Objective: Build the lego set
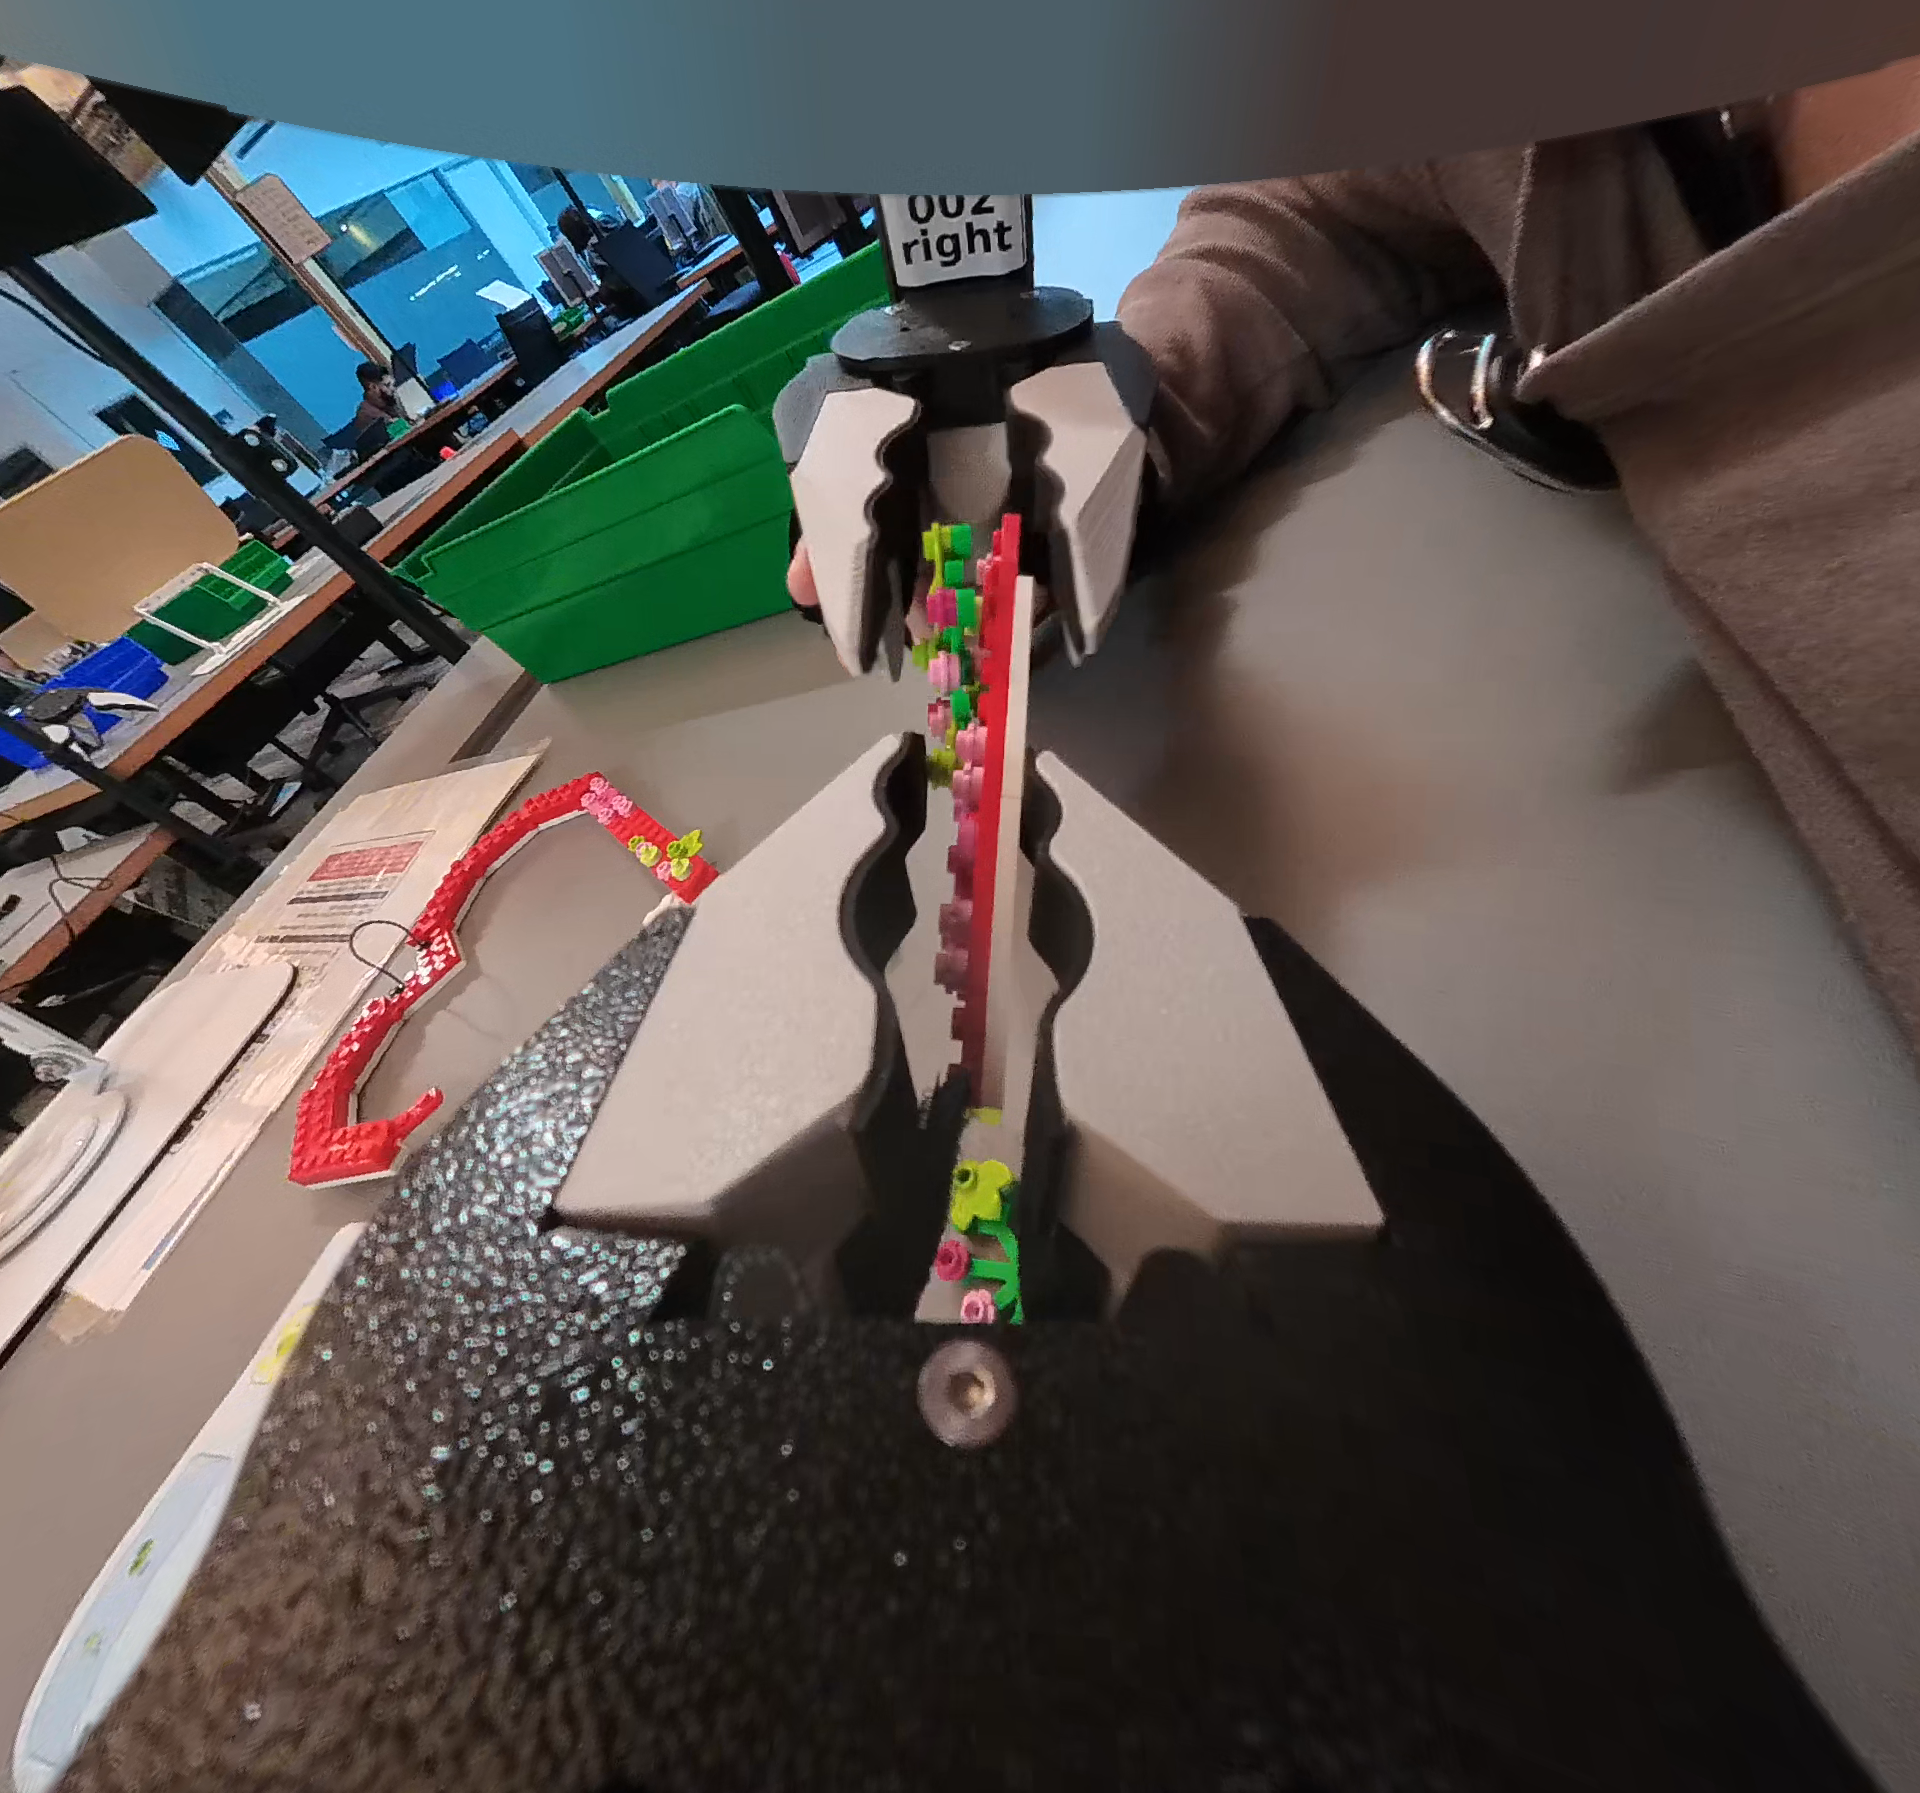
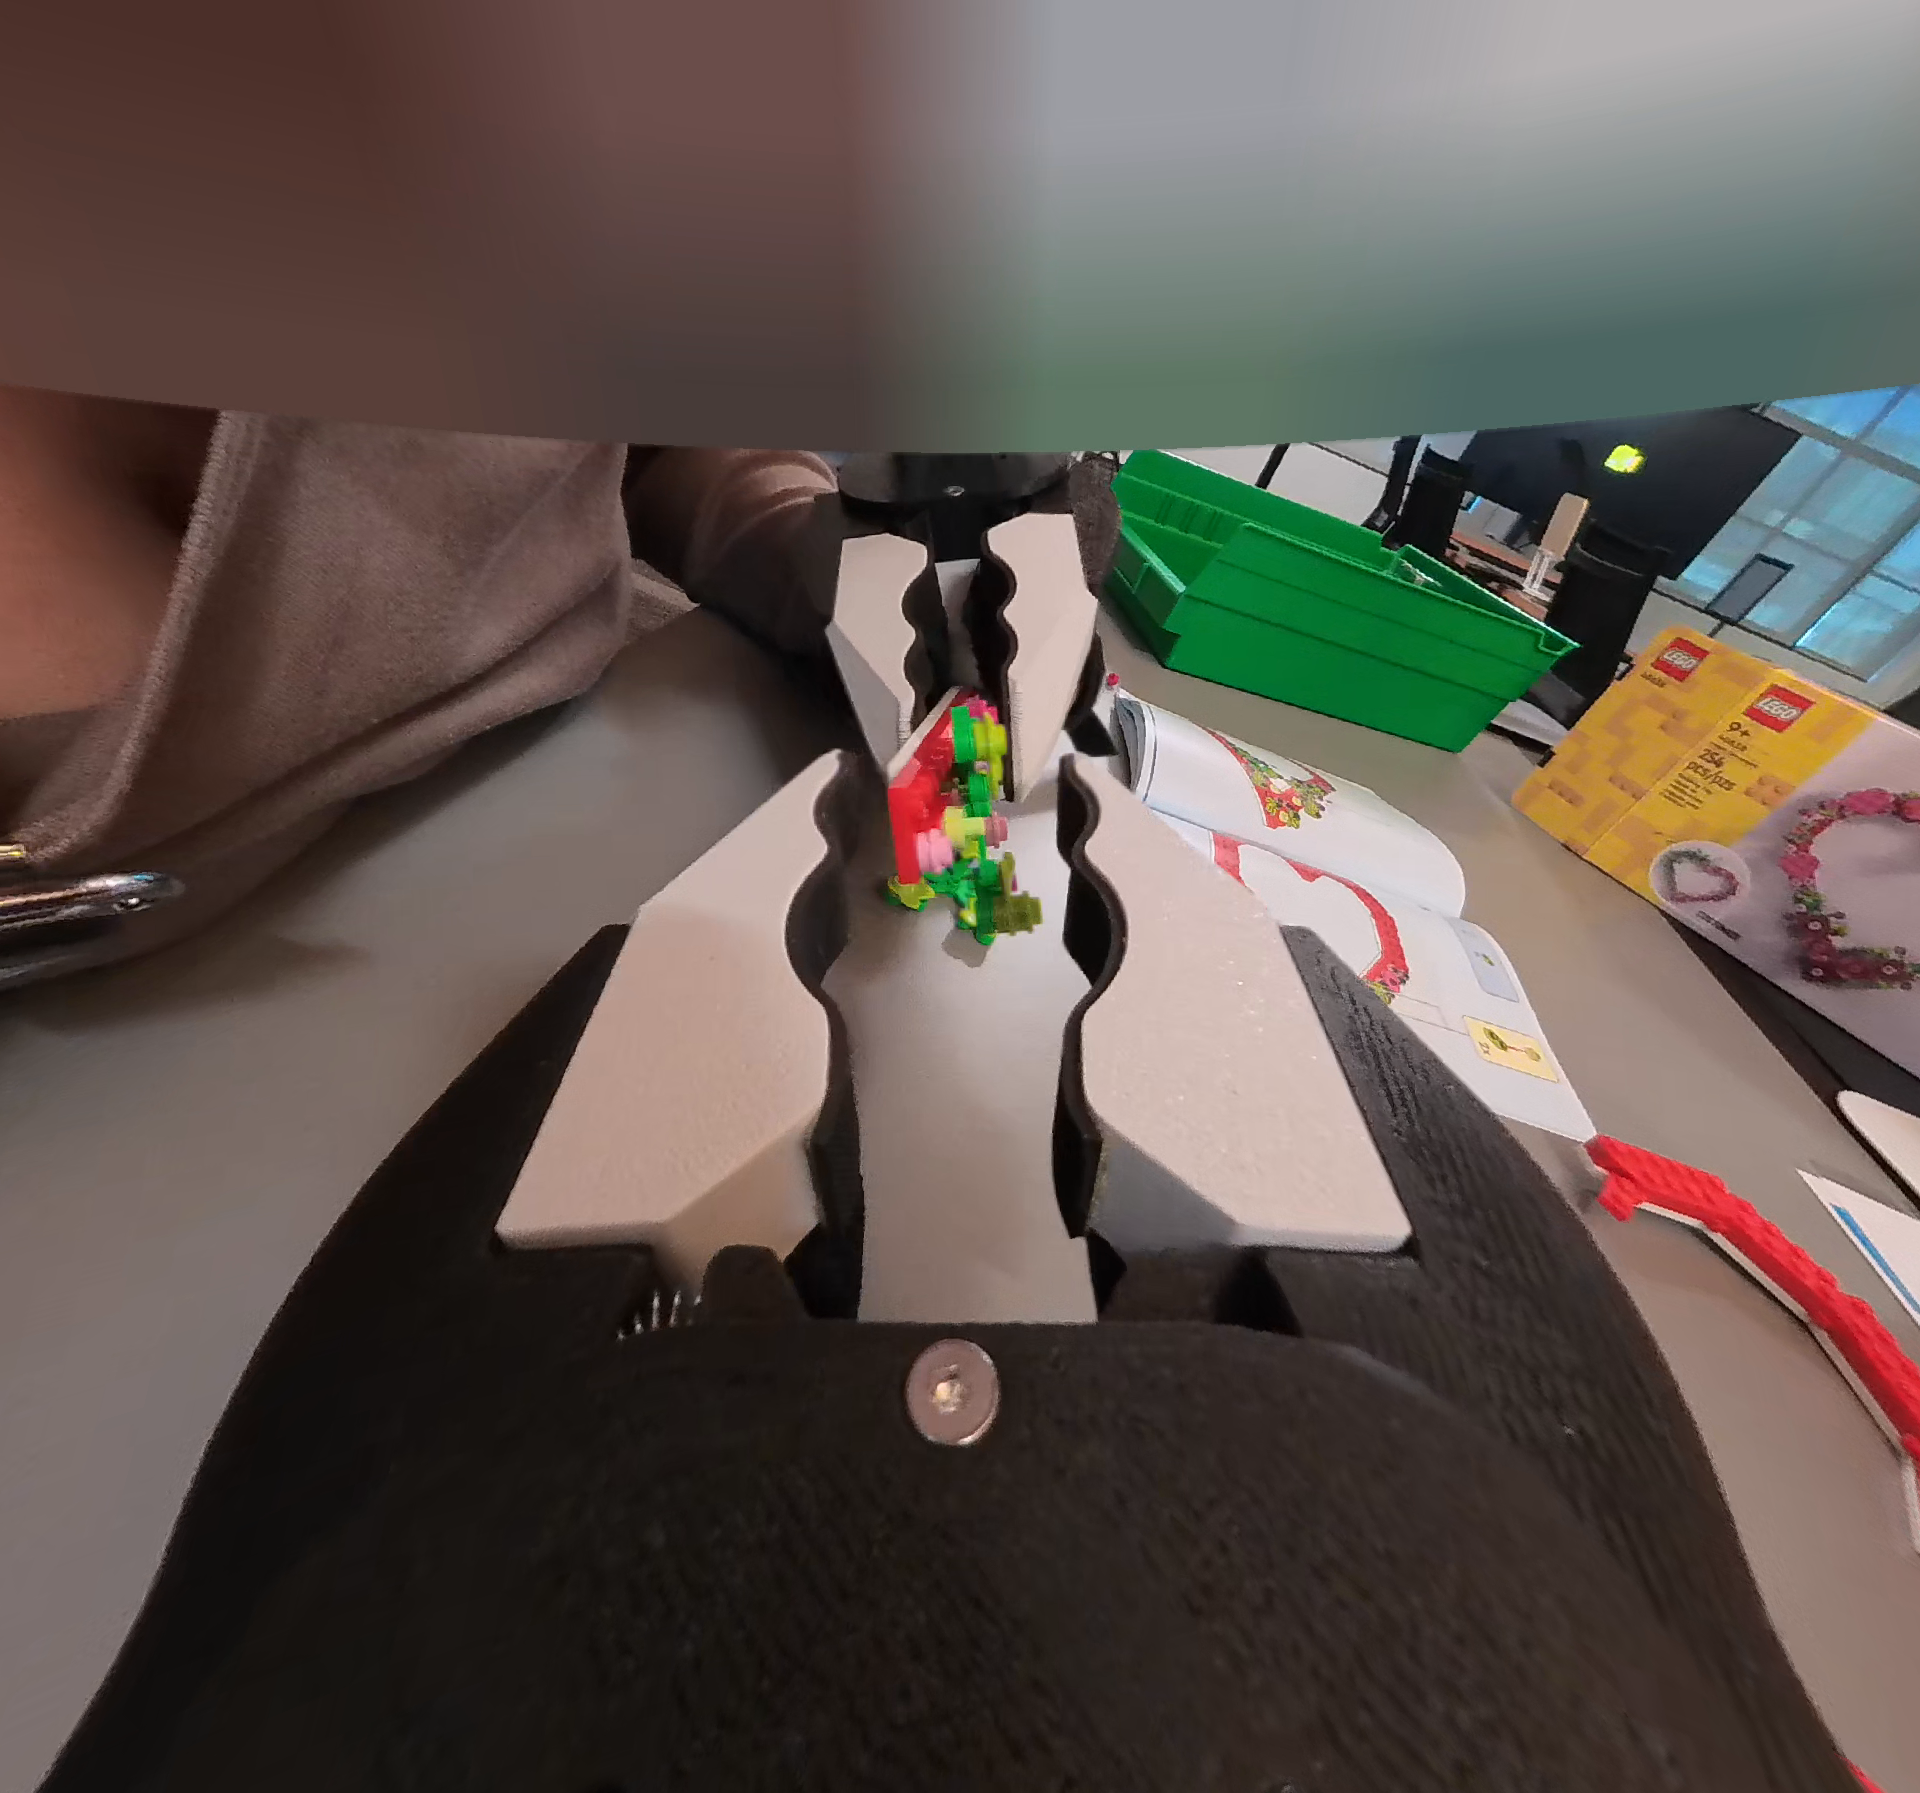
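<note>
Left hand-held gripper [image 1: 977, 808] clamps the flowered red strip [image 1: 992, 787] edge-on; right hand-held gripper [image 2: 945, 808], facing it, gapes around the strip's far end, not pinching. Decorating stage, I reckon. Next: align it with the bare red arc [image 1: 436, 974] on the desk [image 1: 1351, 808] left.

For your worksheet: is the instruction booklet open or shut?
Open: the booklet lies spread on the table, with two printed pages showing.

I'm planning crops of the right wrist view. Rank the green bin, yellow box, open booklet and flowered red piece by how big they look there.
1. Green bin and yellow box: similar, and the box is cut off
2. Open booklet
3. Flowered red piece, farther off, so unsure
</note>
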